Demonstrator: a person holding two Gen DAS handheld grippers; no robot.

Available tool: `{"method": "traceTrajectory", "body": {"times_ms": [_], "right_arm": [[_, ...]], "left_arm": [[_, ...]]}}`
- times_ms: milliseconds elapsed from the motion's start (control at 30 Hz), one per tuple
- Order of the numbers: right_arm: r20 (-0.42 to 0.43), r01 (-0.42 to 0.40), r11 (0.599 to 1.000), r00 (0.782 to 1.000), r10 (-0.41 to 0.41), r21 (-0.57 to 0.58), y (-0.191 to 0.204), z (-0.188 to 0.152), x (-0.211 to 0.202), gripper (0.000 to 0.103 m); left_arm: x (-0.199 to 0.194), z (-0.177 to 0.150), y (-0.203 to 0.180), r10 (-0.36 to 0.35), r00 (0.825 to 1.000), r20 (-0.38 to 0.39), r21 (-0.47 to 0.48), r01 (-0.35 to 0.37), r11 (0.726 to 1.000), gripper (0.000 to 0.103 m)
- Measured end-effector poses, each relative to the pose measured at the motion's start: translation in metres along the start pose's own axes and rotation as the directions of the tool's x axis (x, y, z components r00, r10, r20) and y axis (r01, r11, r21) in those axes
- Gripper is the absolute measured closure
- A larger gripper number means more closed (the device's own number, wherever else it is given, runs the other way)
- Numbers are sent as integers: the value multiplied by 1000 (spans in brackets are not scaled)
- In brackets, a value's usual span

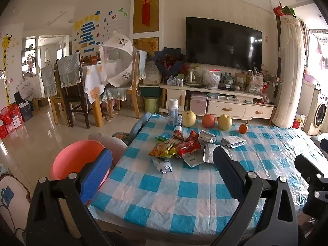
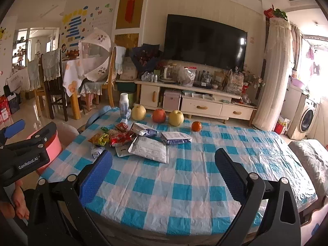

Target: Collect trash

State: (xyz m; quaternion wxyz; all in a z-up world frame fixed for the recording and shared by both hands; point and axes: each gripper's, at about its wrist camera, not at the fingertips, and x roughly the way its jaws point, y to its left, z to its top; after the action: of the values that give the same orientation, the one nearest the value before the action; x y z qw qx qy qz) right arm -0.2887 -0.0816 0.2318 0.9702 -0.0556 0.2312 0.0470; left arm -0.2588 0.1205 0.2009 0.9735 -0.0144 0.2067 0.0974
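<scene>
Hovering over the near edge of the checkered table, nothing grabbed yet. Left gripper gaping wide, empty; right gripper also spread apart, holding nothing. Trash sitting in a loose heap toward the far left of the table: crinkly snack wrappers, silver foil pouches, a crumpled white-blue packet nearest. Fruit lined up behind, well apart, plus a white bottle at the far edge. Pink bin waiting just beside the table's left edge. Guessing: all featherlight, floppy, slippery film, probably sliding rather than lifting. Pinching a raised crease or puffed edge, not a flat face.
</scene>
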Motion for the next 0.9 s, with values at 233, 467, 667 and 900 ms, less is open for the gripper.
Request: {"method": "traceTrajectory", "body": {"times_ms": [233,467,667,900], "right_arm": [[23,5,1000,1000,-5,4,-2,0,-2,5],[32,25,1000,999,-26,12,-3,-2,-3,5],[36,40,999,999,-41,25,-8,-5,0,5],[68,49,997,996,-52,52,-16,-9,0,5]], "left_arm": [[-1,-1,-2,-3,1000,2,3,3,1000,4],[0,-3,-4,-5,1000,0,4,5,1000,4],[6,-8,-13,-22,1000,-7,24,23,999,4],[9,-13,-24,-46,999,2,61,46,997,4]]}}
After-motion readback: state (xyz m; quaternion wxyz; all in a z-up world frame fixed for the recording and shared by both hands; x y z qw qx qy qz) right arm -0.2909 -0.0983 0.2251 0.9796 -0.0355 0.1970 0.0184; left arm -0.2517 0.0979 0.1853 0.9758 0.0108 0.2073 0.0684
